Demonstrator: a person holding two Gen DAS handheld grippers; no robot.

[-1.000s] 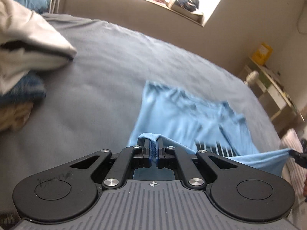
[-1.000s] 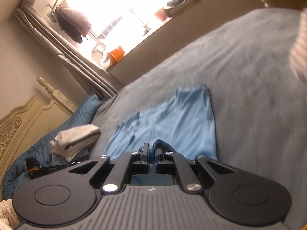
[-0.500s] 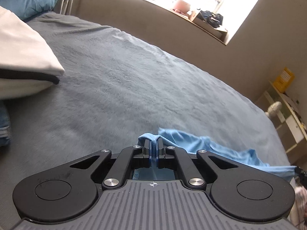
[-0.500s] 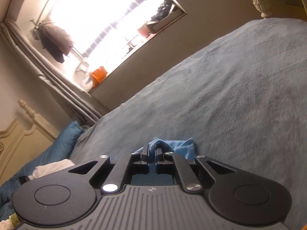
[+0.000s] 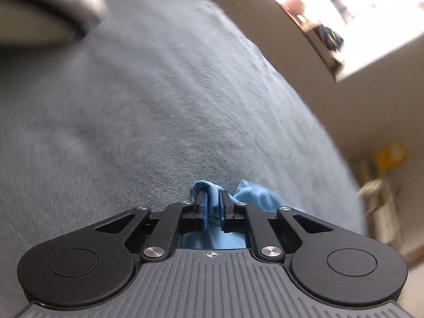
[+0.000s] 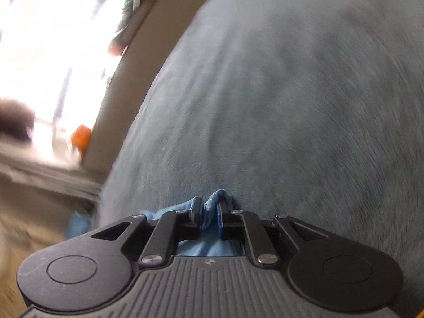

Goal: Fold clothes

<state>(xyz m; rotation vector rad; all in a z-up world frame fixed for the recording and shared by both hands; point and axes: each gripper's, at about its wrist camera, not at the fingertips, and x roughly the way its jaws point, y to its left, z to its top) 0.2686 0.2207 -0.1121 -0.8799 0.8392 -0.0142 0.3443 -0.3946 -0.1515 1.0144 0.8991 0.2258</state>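
Since both the left gripper [image 5: 212, 206] and right gripper [image 6: 209, 212] have just been opening around the blue shirt [image 5: 254, 193] low over the near bed [image 5: 159, 106], bunched corners could drop crooked.

This is looking like a bedroom in a home: a grey-blue fleecy blanket [image 5: 164, 100] is covering a wide bed, daylight is pouring through a window [image 6: 50, 61] whose sill [image 5: 315, 29] is carrying small household clutter, and beige walls [image 5: 352, 106] are closing the room in.
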